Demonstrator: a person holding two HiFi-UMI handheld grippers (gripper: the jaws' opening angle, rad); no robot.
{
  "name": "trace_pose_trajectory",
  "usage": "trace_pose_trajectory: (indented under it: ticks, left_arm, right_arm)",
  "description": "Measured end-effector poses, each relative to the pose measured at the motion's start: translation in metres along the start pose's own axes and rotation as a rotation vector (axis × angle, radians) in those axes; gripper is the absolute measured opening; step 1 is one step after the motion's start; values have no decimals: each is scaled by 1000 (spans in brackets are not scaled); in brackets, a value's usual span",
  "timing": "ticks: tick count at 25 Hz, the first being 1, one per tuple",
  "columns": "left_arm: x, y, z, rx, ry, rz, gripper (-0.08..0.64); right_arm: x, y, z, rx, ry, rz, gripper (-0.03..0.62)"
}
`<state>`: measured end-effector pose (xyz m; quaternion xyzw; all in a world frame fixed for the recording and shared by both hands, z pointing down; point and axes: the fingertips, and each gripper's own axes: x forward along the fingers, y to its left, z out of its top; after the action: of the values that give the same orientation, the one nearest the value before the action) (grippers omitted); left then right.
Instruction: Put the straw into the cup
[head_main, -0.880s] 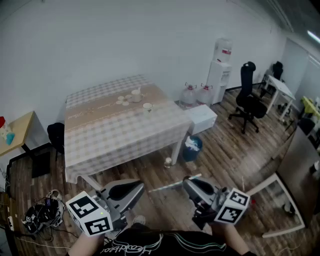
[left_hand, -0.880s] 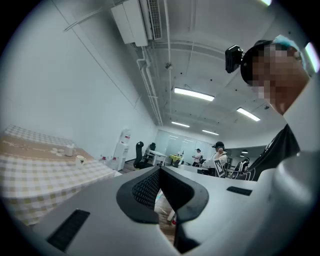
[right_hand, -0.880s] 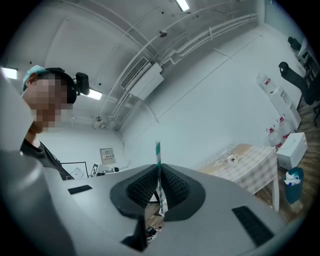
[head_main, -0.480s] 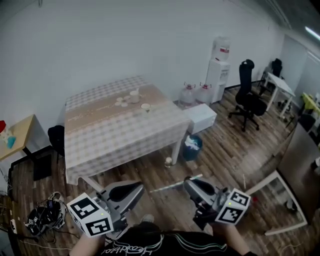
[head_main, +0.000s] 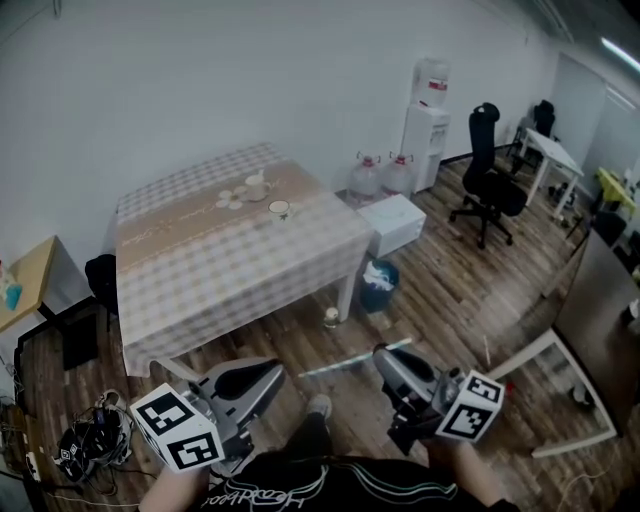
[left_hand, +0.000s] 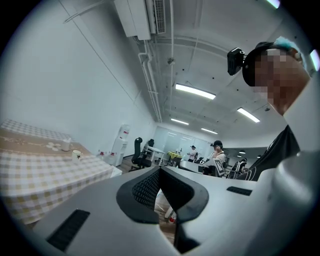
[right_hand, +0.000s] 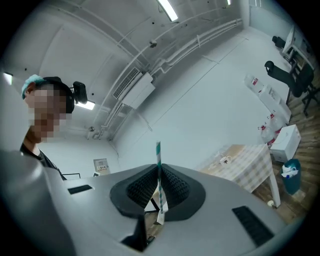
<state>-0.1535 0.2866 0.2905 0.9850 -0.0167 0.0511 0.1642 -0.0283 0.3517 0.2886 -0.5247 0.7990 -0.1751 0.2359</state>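
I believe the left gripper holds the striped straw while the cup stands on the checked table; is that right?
No: the right gripper holds the striped straw, as the right gripper view shows; the left gripper is shut and empty. The cup does stand on the checked table.

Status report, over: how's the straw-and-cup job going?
Right gripper shut on striped straw. Left gripper shut, empty. Cup on checked table, well ahead; wood floor between.

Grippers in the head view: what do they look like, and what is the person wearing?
Both the left gripper and the right gripper have smooth grey, tapered shells, with black ribbed pads inside the jaws. Each carries a white cube at the back, printed with black square markers. The person wears a dark top with pale lettering.
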Motion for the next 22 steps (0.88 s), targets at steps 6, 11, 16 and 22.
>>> trace_pose_trajectory:
  ticks: [6, 11, 16, 22]
  left_arm:
    - [22, 33, 3, -31, 0, -16, -3]
    - [39, 72, 7, -62, 8, -23, -3]
    - [71, 138, 9, -109, 14, -16, -3]
    - [115, 235, 25, -170, -1, -9, -3]
  right_arm:
    - [17, -32, 4, 15, 16, -39, 32]
    - [46, -60, 9, 27, 27, -57, 32]
    - [91, -118, 9, 53, 57, -72, 32]
    - [169, -188, 26, 48, 104, -86, 32]
